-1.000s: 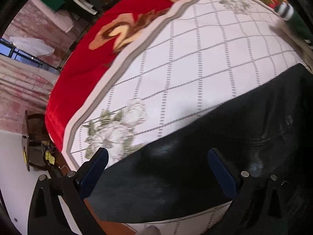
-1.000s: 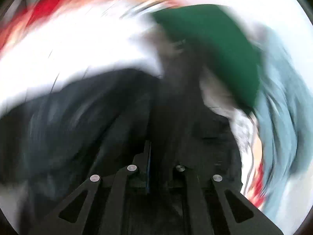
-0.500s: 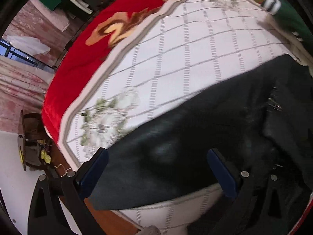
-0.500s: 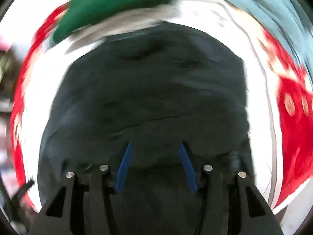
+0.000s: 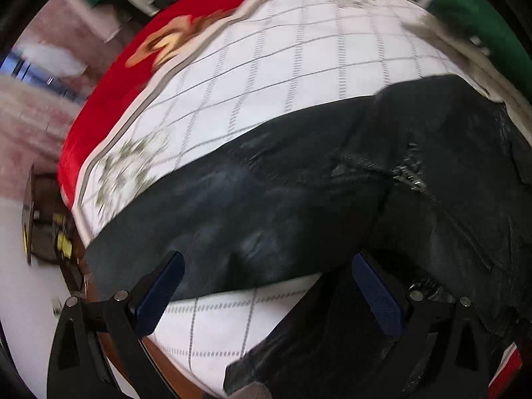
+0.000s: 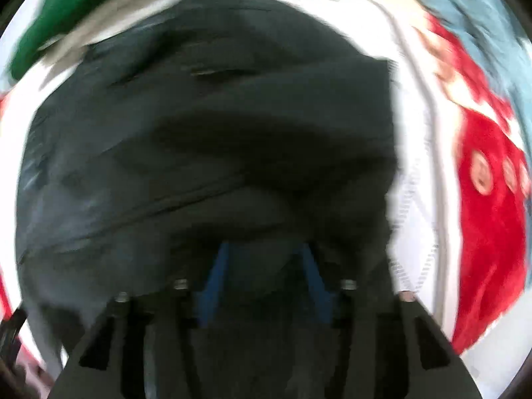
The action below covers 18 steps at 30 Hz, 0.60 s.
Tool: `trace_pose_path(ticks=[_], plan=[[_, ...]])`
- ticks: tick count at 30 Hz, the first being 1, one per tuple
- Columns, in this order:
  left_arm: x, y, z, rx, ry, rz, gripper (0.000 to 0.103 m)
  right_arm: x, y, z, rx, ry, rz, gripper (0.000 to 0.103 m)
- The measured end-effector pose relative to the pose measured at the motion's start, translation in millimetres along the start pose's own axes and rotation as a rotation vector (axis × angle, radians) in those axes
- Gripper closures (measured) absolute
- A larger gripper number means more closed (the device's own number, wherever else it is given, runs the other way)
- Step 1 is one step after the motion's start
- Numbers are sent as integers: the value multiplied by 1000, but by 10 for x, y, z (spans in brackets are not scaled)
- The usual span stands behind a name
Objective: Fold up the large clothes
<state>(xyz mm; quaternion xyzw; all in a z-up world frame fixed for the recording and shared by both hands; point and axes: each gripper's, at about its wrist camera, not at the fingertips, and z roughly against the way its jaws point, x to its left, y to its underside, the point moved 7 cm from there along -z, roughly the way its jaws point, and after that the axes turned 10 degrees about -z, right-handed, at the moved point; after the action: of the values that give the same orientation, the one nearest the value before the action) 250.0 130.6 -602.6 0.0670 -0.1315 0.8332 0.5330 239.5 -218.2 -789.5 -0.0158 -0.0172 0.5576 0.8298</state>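
Observation:
Dark jeans [image 5: 299, 193] lie spread on a white checked bedspread [image 5: 282, 66], zip and fly toward the right. My left gripper [image 5: 266, 266] is open and empty, its blue pads wide apart just above a trouser leg near the bed's edge. In the right wrist view the jeans [image 6: 216, 133] fill most of the frame, blurred. My right gripper [image 6: 262, 256] is open, low over the bunched dark cloth, with the cloth between and under its blue pads.
A green garment [image 5: 472, 23] and a beige one lie at the far right of the bed; the green one also shows in the right wrist view [image 6: 66, 10]. A red floral blanket [image 5: 109, 76] borders the bedspread. A wooden chair [image 5: 36, 212] stands on the floor at left.
The right gripper swung over the jeans and opened from shut; its pads are now further apart. The left gripper moved in over the trouser leg, still open.

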Motion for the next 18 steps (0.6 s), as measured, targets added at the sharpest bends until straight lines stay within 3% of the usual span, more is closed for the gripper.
trace_pose_path(ticks=[4,6,8,10,13,18], plan=[[366,347,-56,58,-25,133,0,636,492,30,3,-67,298,49],[561,529,-111,90,-29,200,0,933,762,-126,11,-50,448,49],[777,726,-183,118,-38,272,0,1073,855,-292,-40,14,503,49],[955,863,-256,137,-33,334,0,1130,829,-395,-71,34,463,49],[1177,1047,-414,161,48,464,0,1215,929,-351,-49,40,426,49],[1448,1310,-790,181,354,838,0,809,1147,-164,16,-54,376,48]])
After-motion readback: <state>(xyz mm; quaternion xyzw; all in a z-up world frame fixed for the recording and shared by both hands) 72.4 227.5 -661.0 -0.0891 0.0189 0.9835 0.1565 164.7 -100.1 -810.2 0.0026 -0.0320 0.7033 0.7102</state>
